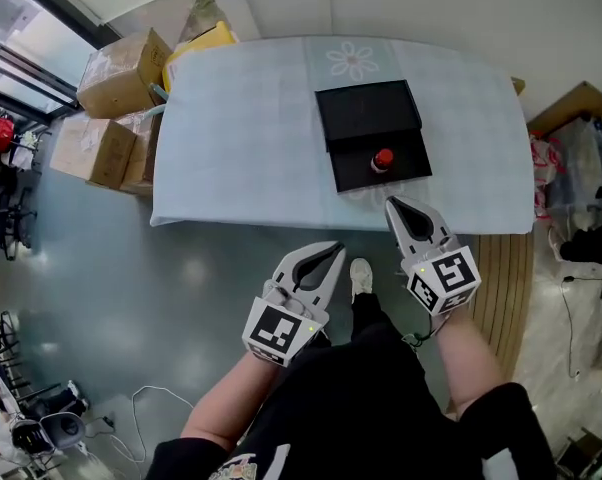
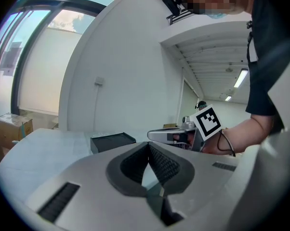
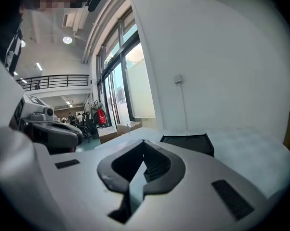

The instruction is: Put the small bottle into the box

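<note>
I hold both grippers low in front of me, near the edge of the table (image 1: 241, 138). My left gripper (image 1: 333, 253) is clenched on nothing, and so is my right gripper (image 1: 393, 205). The small bottle (image 1: 382, 159), red-capped, stands in the near half of the open black box (image 1: 366, 113).

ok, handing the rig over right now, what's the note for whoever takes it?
Left tool: shut, empty, held back from the table.
Right tool: shut, empty, tip at the table's near edge, just in front of the black box.
Small bottle: red cap, upright in the front half of the open box.
Done: the bottle looks placed and nothing is held.
Left: probably nothing, apart from closing the box if that is wanted.
</note>
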